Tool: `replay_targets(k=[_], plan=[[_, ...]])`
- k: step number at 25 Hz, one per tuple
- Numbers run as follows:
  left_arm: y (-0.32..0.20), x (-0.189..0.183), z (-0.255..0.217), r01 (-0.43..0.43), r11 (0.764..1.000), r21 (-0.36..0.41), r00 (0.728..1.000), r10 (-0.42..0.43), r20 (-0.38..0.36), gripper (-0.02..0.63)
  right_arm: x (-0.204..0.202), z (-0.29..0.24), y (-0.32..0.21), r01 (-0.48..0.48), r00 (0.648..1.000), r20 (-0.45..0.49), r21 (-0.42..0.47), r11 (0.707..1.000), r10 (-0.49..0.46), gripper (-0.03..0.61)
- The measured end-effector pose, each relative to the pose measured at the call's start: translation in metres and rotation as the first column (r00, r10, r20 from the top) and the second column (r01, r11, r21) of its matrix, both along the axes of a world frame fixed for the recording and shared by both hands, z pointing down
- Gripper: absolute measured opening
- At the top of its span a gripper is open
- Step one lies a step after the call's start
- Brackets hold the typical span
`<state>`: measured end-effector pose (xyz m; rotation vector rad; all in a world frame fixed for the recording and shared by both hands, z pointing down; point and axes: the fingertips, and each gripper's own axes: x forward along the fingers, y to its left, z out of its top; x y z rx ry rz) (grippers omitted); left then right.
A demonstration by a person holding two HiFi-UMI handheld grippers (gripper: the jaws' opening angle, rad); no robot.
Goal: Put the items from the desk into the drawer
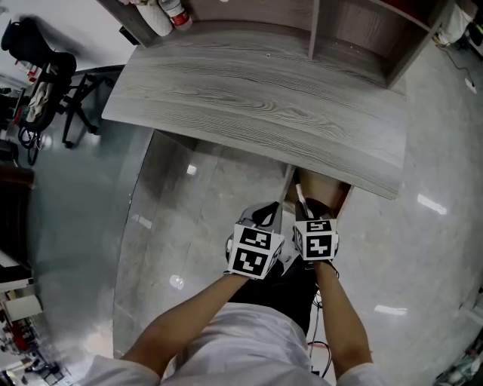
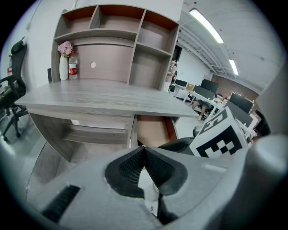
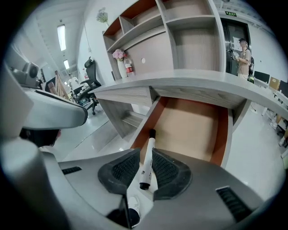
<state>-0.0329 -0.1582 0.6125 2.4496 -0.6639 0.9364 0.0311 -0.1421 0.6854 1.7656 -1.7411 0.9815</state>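
Claws sit side by side at 6 o'clock in the head view: the left claw (image 1: 264,214) and the right claw (image 1: 306,203), each topped by its marker cube, are held out on bare forearms. Both point toward 12 o'clock at the open drawer (image 1: 338,190), which juts from under the front edge of the grey wood desk (image 1: 256,105). A bottle (image 1: 175,13) stands at the desk's far edge near 11 o'clock, and a black chair (image 1: 44,71) is on the floor at 9 o'clock.

In the left gripper view, the left claw (image 2: 143,152) has its 2 ribbed black pads pressed together, tips touching. The desk (image 2: 99,95) spans 12 o'clock, with the drawer (image 2: 154,130) just under it. The right claw's cube (image 2: 222,135) is at 3 o'clock. Pink flowers (image 2: 65,47) and the bottle (image 2: 73,66) stand at 10 o'clock, below the shelves.

In the right gripper view, the right claw (image 3: 145,162) is clamped on a white pen (image 3: 146,158) (black cap at the far end), which points to 12 o'clock. Its cap reaches over the drawer's (image 3: 194,128) near left edge. The pen is in the air, not in the drawer. A person (image 3: 243,53) stands at 2 o'clock.
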Motion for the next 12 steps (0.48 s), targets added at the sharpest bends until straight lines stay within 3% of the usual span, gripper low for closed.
replay_targets(k=[12], plan=[[0.011,0.012,-0.038,-0.008,1.000,0.019,0.997,0.010,-0.075,0.003,-0.016,-0.067,0.024,-0.017,0.999,0.035,0.064,0.998,0.015,0.061]])
